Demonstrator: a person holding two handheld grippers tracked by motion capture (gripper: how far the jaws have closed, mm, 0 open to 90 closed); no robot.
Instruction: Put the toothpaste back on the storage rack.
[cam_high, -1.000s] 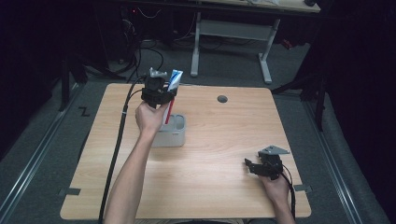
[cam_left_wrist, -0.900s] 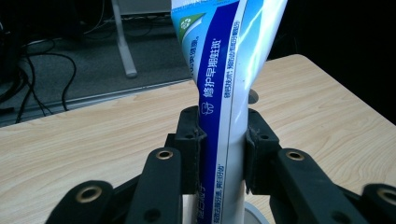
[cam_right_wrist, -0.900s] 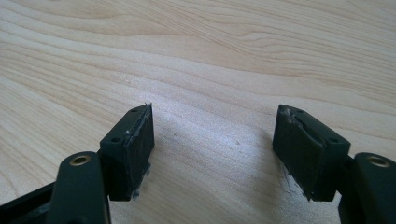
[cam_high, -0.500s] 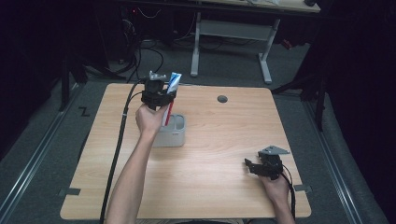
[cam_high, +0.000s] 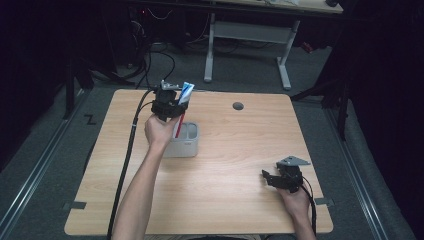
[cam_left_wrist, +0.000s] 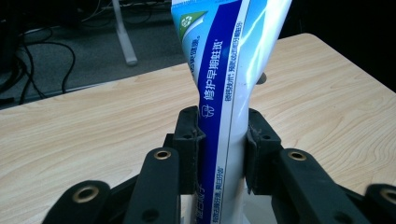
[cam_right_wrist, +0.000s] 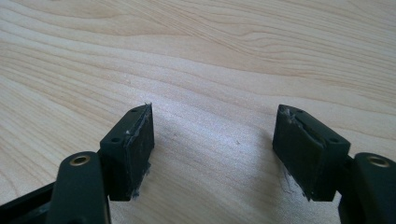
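My left gripper (cam_high: 172, 106) is shut on a blue and white toothpaste tube (cam_high: 185, 93), held upright over the left part of a grey holder (cam_high: 188, 141). In the left gripper view the tube (cam_left_wrist: 229, 79) stands pinched between the two black jaws of this gripper (cam_left_wrist: 223, 149). A red stick-like item (cam_high: 178, 128) stands in the holder below the tube. My right gripper (cam_high: 270, 179) rests low at the table's front right, open, and the right gripper view shows bare wood between the fingers of this gripper (cam_right_wrist: 212, 135).
The wooden table (cam_high: 240, 150) has a round cable hole (cam_high: 238, 106) at the back. A black cable (cam_high: 131, 145) trails from the left gripper along the forearm. A white desk frame (cam_high: 245, 35) stands on the floor beyond the table.
The left gripper with the toothpaste tube has shifted slightly lower and toward the holder. The right gripper has not moved.
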